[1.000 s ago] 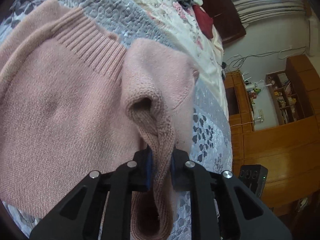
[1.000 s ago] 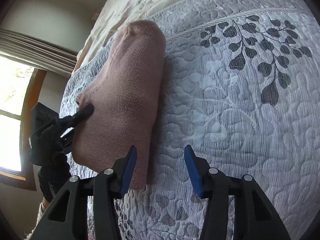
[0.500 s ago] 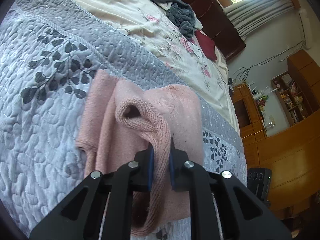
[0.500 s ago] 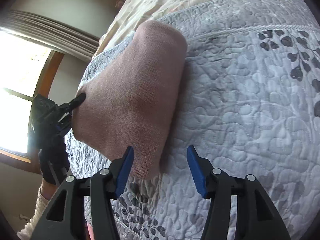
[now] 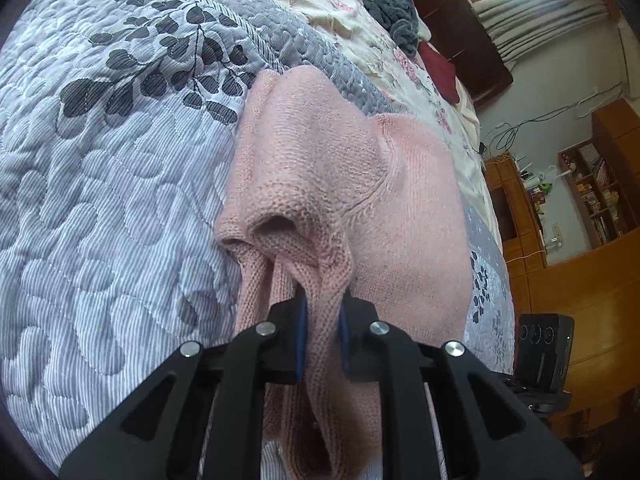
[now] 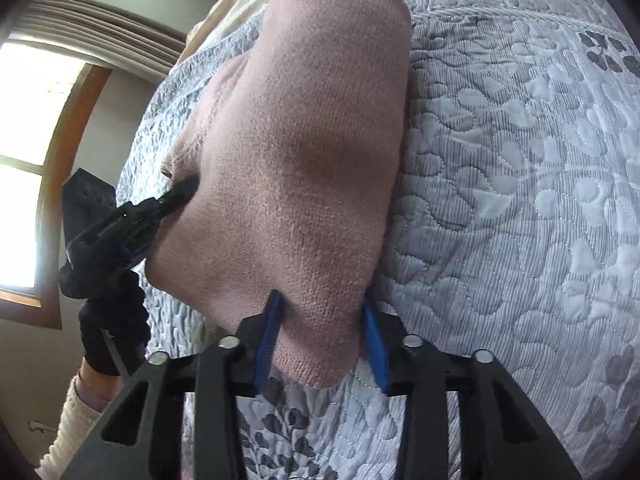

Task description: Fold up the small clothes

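A pink knitted sweater (image 5: pixel 360 184) lies folded on a grey quilted bedspread (image 5: pixel 100 168). My left gripper (image 5: pixel 322 312) is shut on a bunched edge of the knit, which hangs down between the fingers. In the right wrist view the same sweater (image 6: pixel 304 152) fills the middle. My right gripper (image 6: pixel 320 320) is open, its blue-padded fingers on either side of the sweater's near corner. The left gripper (image 6: pixel 176 196) shows at that view's left, held by a gloved hand (image 6: pixel 108 320), pinching the sweater's side.
Beyond the quilt lies a floral sheet (image 5: pixel 392 48) with a dark grey garment (image 5: pixel 392 12) and a dark red one (image 5: pixel 440 68). A dark headboard, wooden shelves (image 5: pixel 592 184) and a black device (image 5: pixel 544 340) are at the right. A window (image 6: pixel 24 152) is at the left.
My right gripper has moved forward until the sweater's near corner sits between its open fingers. The left gripper keeps its hold and has drawn closer to the garment.
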Demonstrator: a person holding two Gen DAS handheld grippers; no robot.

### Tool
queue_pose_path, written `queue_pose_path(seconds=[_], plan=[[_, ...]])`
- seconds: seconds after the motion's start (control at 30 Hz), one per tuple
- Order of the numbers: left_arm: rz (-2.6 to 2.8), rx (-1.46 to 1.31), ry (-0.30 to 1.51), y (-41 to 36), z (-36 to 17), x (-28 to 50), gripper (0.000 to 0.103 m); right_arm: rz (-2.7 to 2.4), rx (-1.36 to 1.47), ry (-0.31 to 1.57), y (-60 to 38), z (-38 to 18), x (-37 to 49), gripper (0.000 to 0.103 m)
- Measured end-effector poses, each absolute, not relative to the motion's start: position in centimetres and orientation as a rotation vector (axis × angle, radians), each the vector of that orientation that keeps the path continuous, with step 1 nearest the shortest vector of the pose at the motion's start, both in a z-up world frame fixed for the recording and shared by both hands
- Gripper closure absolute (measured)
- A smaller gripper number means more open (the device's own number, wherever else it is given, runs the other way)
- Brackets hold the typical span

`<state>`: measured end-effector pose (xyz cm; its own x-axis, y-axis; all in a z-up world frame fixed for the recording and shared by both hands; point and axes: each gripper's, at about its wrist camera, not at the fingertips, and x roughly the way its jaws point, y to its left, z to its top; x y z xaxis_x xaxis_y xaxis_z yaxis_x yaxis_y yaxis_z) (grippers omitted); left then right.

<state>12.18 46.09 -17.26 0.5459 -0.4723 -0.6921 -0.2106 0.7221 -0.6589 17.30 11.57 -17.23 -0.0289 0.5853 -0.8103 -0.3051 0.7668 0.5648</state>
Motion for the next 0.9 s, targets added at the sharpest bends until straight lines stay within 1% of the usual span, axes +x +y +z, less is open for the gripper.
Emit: queue_pose_path(seconds=[0.03,0.1,0.17,0.23,0.3,0.33,0.5,0.67,0.77,0.83,0.9], plan=[[-0.176,-0.773,1.02,46.0,-17.5,12.3,0.089,0.716,0.235,1.436,11.4,-17.5,17.2,0.072],[-0.183,-0.775,1.027,46.0,-17.6,12.3,0.087,0.711,0.234,1.442,11.4,-18.0,16.9,0.073],[-0.19,-0.796,1.03,46.5,-17.2,11.9,0.083,0.714,0.234,1.448,11.2,-18.1,16.7,0.073],[-0.181,-0.802,1.018,47.2,-16.3,11.2,0.079,0.731,0.232,1.445,11.2,-18.0,16.7,0.069],[-0.171,-0.793,0.992,48.1,-15.2,10.8,0.072,0.748,0.221,1.431,10.7,-17.5,16.8,0.063],[-0.163,-0.791,0.978,48.6,-14.7,10.8,0.069,0.751,0.215,1.418,10.3,-17.2,16.7,0.062],[-0.09,-0.813,0.95,51.0,-13.4,13.5,0.064,0.747,0.215,1.408,9.9,-17.0,17.2,0.062],[-0.06,-0.778,1.025,50.6,-14.3,18.2,0.064,0.75,0.232,1.415,10.2,-17.7,17.5,0.059],[-0.048,-0.754,1.049,49.8,-14.8,19.9,0.066,0.751,0.235,1.417,10.4,-18.0,17.6,0.057],[-0.049,-0.75,1.048,49.4,-14.9,20.1,0.084,0.753,0.231,1.417,10.6,-18.1,17.7,0.057],[-0.039,-0.723,1.004,49.2,-14.3,19.4,0.092,0.753,0.223,1.414,10.8,-18.0,17.7,0.057]])
